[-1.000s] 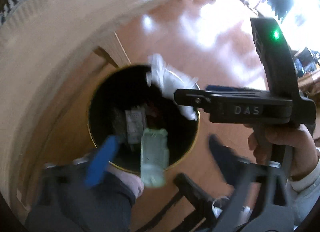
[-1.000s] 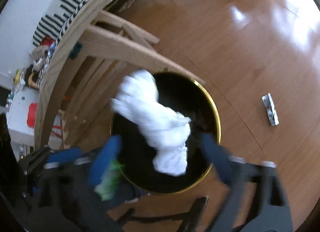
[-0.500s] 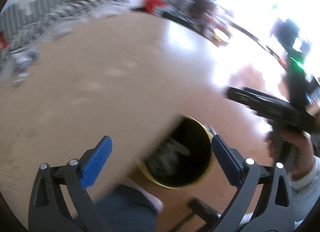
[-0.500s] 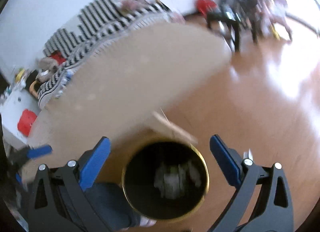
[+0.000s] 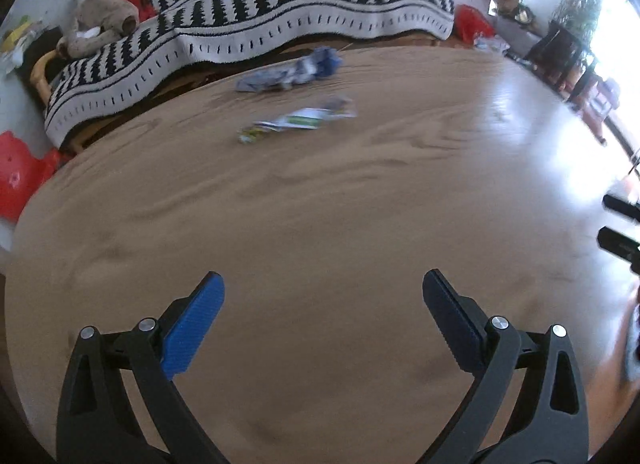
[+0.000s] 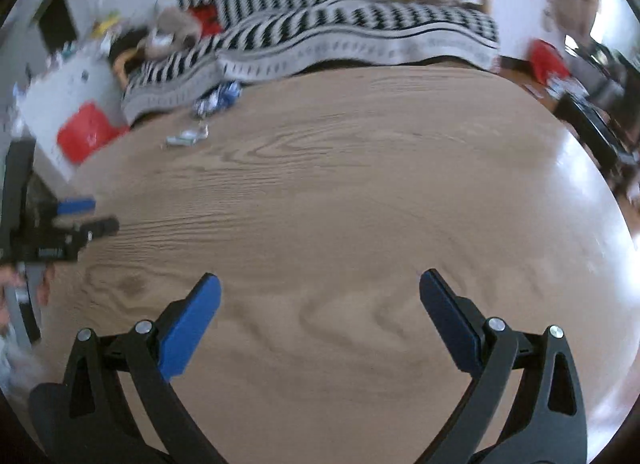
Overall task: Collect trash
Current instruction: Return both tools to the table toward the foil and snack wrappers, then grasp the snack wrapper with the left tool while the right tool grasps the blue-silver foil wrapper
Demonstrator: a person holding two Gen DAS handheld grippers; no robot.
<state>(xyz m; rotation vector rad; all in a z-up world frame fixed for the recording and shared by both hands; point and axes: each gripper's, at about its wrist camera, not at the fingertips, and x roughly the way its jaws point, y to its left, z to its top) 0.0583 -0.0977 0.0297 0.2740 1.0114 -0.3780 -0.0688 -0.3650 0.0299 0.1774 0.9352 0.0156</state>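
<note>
Both claws hover over the round light-brown wooden table (image 5: 320,224), and neither holds anything. The left claw (image 5: 322,296) has its blue-padded fingers spread wide apart, with bare tabletop showing between them. The right claw (image 6: 320,292) is spread just as wide over the wood grain.

The remaining trash lies at the far side of the table, toward the black-and-white striped knitted blanket (image 5: 280,24) draped over the seat behind it. A flat white-and-green wrapper (image 5: 304,120) rests on the tabletop, well apart from the left claw. Just beyond it, nearer the blanket, lies a crumpled blue-and-grey wrapper (image 5: 292,72), close to the table's far edge. The two pieces are near each other but not touching.

From the right wrist view, the same two pieces appear small and blurred at the table's far left, below the blanket. The left claw appears at that view's left edge, side-on, with a hand (image 6: 24,284) under it.

A brown plush toy (image 5: 100,24) sits on the blanket's left end.
</note>
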